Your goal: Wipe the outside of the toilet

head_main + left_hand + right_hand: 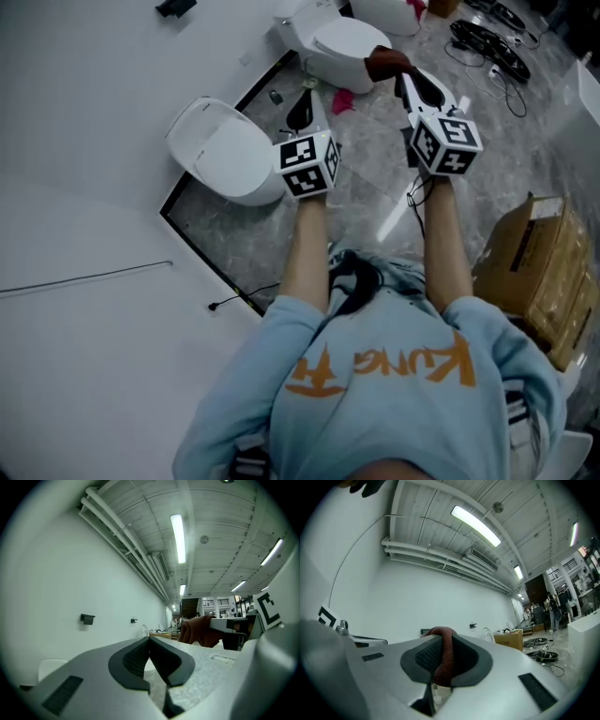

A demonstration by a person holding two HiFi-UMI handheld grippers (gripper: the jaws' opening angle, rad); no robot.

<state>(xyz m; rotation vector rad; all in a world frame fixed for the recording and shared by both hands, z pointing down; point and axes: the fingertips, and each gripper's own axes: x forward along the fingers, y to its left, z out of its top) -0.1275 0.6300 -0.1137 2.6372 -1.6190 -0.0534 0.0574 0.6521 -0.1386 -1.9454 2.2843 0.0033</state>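
First, nearest to the person, the left gripper point(302, 108) is held over the grey floor just beside the nearer toilet point(225, 150). Its jaws are pressed together and nothing is between them, as its own view shows. Because it has no work, I think it could knock the rim of this toilet if the person leans forward to wipe.

A little farther, the right gripper point(401, 77) is clamped on a dark red cloth point(384, 64). In the right gripper view only a narrow fold of the cloth point(443, 660) sits between the pads, and the rest hangs over the tips. This seems to me the main danger. The drag of rubbing on ceramic may pull the fold out, so that the cloth drops. If the cloth does not cover the tips, the hard jaws could also scrape the surface.

The cloth is at the right edge of the farther toilet point(337, 45), whose lid is down. I cannot tell whether it touches. I judge this toilet to be the one to wipe, though the task does not say which.

On the floor between the toilets lies a pink object point(342, 101), which a low stroke may push away. Beyond, the black cables point(487, 42) are well apart, a trip hazard only if the person steps round.
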